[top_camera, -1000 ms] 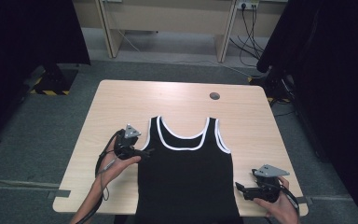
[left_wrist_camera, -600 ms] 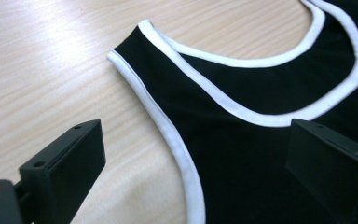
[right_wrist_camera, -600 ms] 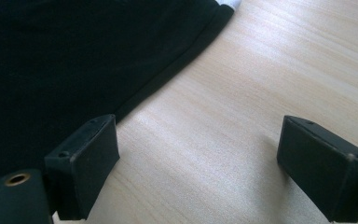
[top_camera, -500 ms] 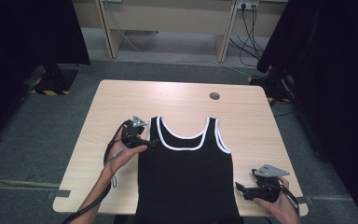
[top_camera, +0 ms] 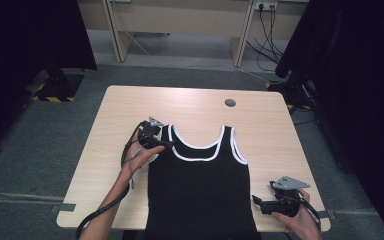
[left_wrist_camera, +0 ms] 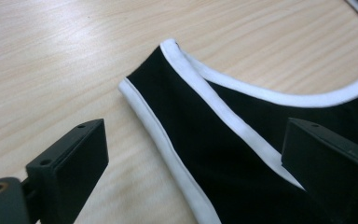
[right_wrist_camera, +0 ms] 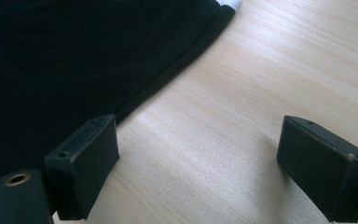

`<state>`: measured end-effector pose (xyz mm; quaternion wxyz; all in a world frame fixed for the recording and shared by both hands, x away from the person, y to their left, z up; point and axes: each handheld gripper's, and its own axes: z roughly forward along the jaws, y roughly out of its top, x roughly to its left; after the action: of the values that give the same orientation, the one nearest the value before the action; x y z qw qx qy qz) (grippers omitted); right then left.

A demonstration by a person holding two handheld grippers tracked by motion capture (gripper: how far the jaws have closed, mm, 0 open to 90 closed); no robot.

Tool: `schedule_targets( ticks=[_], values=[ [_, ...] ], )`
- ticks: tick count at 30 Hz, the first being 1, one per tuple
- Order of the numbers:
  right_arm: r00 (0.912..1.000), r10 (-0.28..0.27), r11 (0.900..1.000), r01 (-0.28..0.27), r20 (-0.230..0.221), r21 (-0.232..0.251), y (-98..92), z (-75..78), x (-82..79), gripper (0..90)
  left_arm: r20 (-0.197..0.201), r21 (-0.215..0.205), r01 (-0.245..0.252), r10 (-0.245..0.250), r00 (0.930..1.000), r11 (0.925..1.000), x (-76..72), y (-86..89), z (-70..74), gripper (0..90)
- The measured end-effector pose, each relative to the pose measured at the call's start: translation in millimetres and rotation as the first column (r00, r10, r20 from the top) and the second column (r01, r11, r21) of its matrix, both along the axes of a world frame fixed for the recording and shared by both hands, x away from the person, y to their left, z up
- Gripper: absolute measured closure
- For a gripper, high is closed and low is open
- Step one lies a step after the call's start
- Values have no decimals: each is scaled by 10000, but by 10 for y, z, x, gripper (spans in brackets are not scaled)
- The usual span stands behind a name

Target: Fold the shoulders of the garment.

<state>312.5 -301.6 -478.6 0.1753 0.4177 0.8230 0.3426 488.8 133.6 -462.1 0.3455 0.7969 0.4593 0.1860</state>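
Note:
A black tank top (top_camera: pixel 200 185) with white trim lies flat on the wooden table, its neck toward the far side. My left gripper (top_camera: pixel 166 142) sits at the top's left shoulder strap (left_wrist_camera: pixel 186 88), jaws wide apart on either side of the strap, nothing pinched. In the left gripper view (left_wrist_camera: pixel 196 163) the strap's white edge runs between the jaws. My right gripper (top_camera: pixel 258 201) rests near the table's front right corner, open, beside the top's right side hem (right_wrist_camera: pixel 168 77). In the right gripper view (right_wrist_camera: pixel 198 168) its jaws frame bare wood.
The light wooden table (top_camera: pixel 130 105) has a round cable hole (top_camera: pixel 230 103) at its far right. Dark curtains hang at both sides. Cables trail from both grippers, the left one looping off the front edge (top_camera: pixel 92 220).
My left gripper has moved forward and right, from beside the top's left edge up to its left shoulder strap. The right gripper has stayed put.

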Motion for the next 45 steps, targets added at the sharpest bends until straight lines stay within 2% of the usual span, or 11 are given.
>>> schedule_targets(
  ticks=[16,19,23,24,25,26,27,31,35,39,45],
  values=[
    [10000,31,10000,-31,2,3,5,0,2,132,-329,410,-557,571,9978,9976,356,-157,-111,90],
    [10000,42,10000,-42,1,4,6,0,3,132,-338,376,-573,586,9977,9976,375,-175,-134,132],
    [10000,41,10000,-41,-9,16,8,0,3,132,-173,139,-225,228,9996,9996,369,-180,-121,351],
    [10000,44,10000,-44,-8,15,8,0,3,132,-116,114,-15,16,9999,9999,361,-182,-115,351],
    [10000,46,10000,-46,-7,14,9,0,3,132,-80,83,59,-59,10000,9999,351,-186,-111,511],
    [10000,46,10000,-46,-7,14,9,0,3,132,-50,79,131,-131,9999,9999,338,-190,-106,511],
    [10000,40,10000,-40,-10,16,9,0,2,132,-22,17,208,-208,9998,9998,324,-201,-106,651],
    [10000,58,10000,-58,2,7,8,0,4,132,40,-208,430,-429,9991,9989,290,-232,-113,803],
    [10000,56,10000,-56,0,7,8,0,4,132,126,-473,554,-549,9984,9973,220,-250,-32,826],
    [10000,52,10000,-52,5,3,10,0,4,132,458,-793,862,-827,9955,9931,26,-259,179,825],
    [10000,43,10000,-43,9,-2,17,0,4,132,969,-776,1208,-1131,9888,9896,-234,-263,309,813]
  ],
)
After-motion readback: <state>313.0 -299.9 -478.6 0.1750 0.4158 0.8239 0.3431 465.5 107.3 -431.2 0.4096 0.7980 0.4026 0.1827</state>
